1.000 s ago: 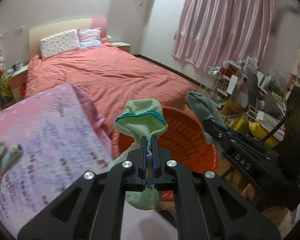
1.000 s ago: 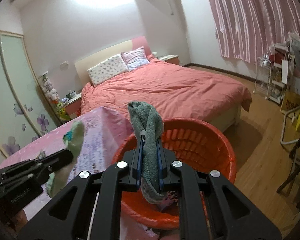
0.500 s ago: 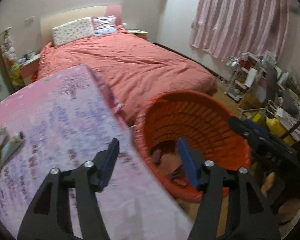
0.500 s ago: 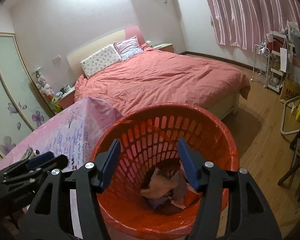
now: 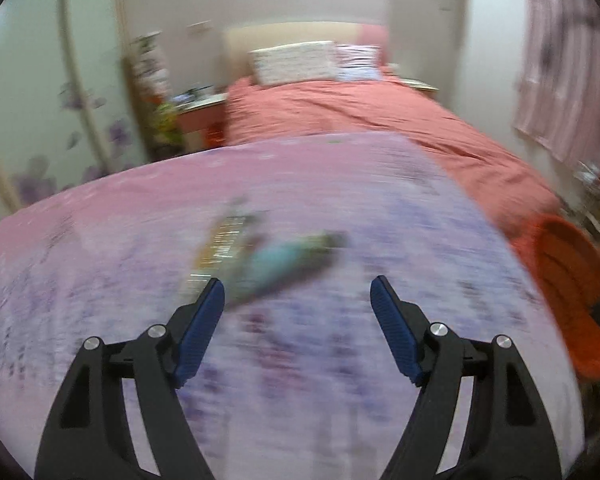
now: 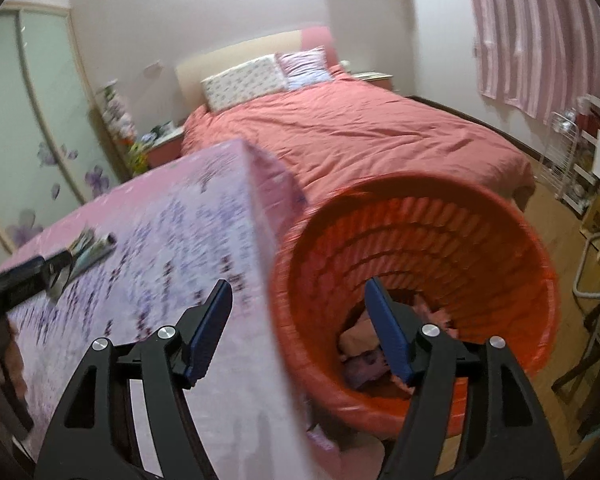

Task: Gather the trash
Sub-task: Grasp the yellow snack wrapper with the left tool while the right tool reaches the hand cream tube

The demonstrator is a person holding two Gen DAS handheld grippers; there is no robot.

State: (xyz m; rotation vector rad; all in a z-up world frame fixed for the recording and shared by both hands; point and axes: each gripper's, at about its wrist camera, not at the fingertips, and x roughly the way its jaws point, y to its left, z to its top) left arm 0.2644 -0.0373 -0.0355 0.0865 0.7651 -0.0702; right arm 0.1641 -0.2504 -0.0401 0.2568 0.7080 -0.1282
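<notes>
While both tools hang empty over the scene, the left hand-held gripper (image 5: 296, 308) has its blue pads spread wide, released, nothing between them, and it points straight across the bench (image 5: 340, 400) with its pink and lilac cloth. Just beyond the left fingertip lie the wrappers (image 5: 268, 258), a teal packet and a yellowish one side by side, blurred, so I cannot read what they are. They sit flat on the cloth near the middle, well apart from the bench's right edge, and that looks like the next trash to collect.

Over to the right hand-held gripper (image 6: 298, 312), also released and carrying nothing, jaws wide. It straddles the line where the bench meets the orange basket (image 6: 532, 272); the right pad hangs over the basket's mouth, the left pad over the cloth. Down in the basket there is crumpled stuff, pinkish and pale, lying at the bottom. The basket stands on the floor tight against the bench's right side, below the tabletop, which makes sense: anything lifted off the cloth needs only a short carry and a drop.

From the right view the wrappers (image 6: 88, 250) show at far left, with the other gripper's dark tip right beside them. My read: the left tool is lined up for a pinch, and flat packets on soft cloth may slide or bunch the fabric, so a low, square approach is called for. Beyond it all sits the red bed (image 6: 360, 136).
</notes>
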